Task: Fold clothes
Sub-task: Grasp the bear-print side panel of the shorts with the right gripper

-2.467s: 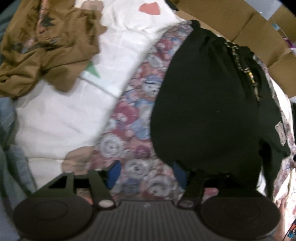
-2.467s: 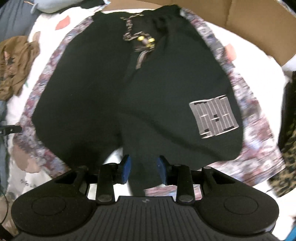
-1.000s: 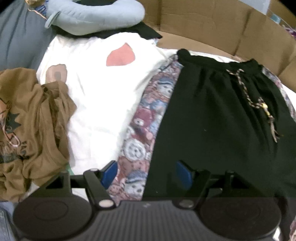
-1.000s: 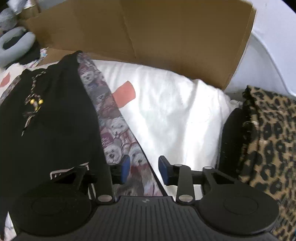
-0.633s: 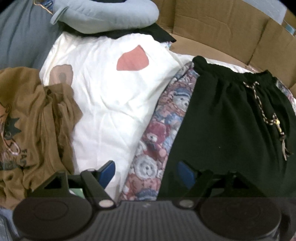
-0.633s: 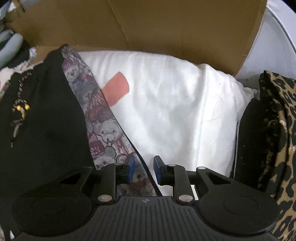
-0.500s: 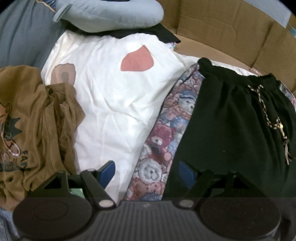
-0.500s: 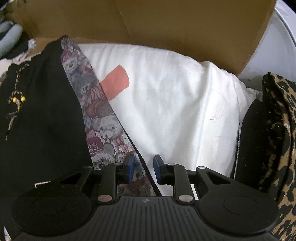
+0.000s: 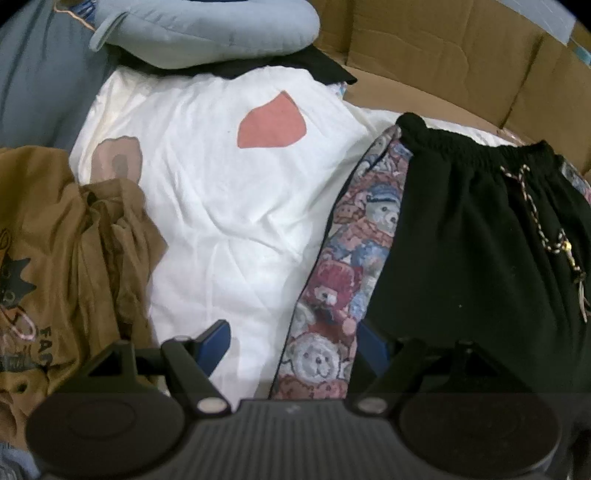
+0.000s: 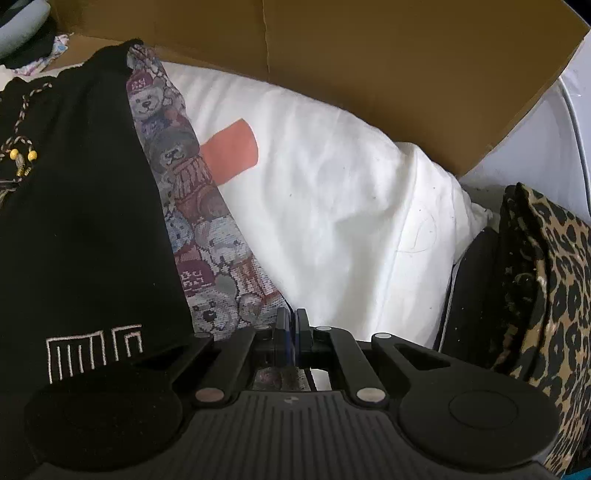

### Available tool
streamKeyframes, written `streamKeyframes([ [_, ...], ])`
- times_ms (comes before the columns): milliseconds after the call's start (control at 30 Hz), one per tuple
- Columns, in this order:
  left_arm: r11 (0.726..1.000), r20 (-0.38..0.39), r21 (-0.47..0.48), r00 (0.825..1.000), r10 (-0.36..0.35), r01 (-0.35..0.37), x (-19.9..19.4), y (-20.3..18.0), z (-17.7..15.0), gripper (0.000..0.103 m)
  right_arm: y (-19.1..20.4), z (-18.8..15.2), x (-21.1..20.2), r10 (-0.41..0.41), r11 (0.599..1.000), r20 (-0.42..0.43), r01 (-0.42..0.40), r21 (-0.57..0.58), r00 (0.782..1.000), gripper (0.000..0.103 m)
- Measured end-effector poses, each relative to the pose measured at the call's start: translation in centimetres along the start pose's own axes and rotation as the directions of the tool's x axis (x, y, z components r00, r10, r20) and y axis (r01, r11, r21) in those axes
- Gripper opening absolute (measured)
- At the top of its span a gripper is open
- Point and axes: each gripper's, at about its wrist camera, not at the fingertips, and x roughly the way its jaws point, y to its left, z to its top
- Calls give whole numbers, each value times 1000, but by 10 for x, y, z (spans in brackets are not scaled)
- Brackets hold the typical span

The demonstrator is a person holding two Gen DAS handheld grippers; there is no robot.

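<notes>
Black shorts (image 9: 461, 258) with teddy-bear side panels (image 9: 354, 258) and a braided drawstring lie flat on a white sheet (image 9: 221, 184). My left gripper (image 9: 293, 343) is open just above the shorts' left side. The bear panel's edge lies between its blue pads without touching them. In the right wrist view the shorts (image 10: 81, 221) fill the left, with the other bear panel (image 10: 207, 229) running down to my right gripper (image 10: 291, 332). That gripper is shut on the panel's outer edge, where it meets the sheet (image 10: 351, 203).
A crumpled brown garment (image 9: 55, 258) lies to the left of the sheet. A grey-blue neck pillow (image 9: 207, 29) sits at the far edge. Cardboard walls (image 10: 369, 55) stand behind. A leopard-print cloth (image 10: 546, 277) over something black is at the right.
The right jaws have closed onto the edge of the right bear panel as the gripper sank toward the sheet. The left gripper has shifted left, off the black cloth onto the bear panel, still open.
</notes>
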Motion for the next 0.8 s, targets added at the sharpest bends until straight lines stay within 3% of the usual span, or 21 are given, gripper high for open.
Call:
streamKeyframes([
  [133, 1000, 19, 12, 1000, 6, -6, 4, -1, 3, 71, -2, 0, -7, 34, 999, 30, -35, 38, 999, 3],
  [267, 1000, 29, 22, 1000, 6, -7, 10, -3, 9, 48, -8, 7, -19, 84, 993, 90, -91, 80, 992, 12],
  [800, 999, 23, 46, 1000, 6, -7, 37, -28, 28, 47, 11, 58, 12, 141, 981, 103, -153, 116, 985, 14],
])
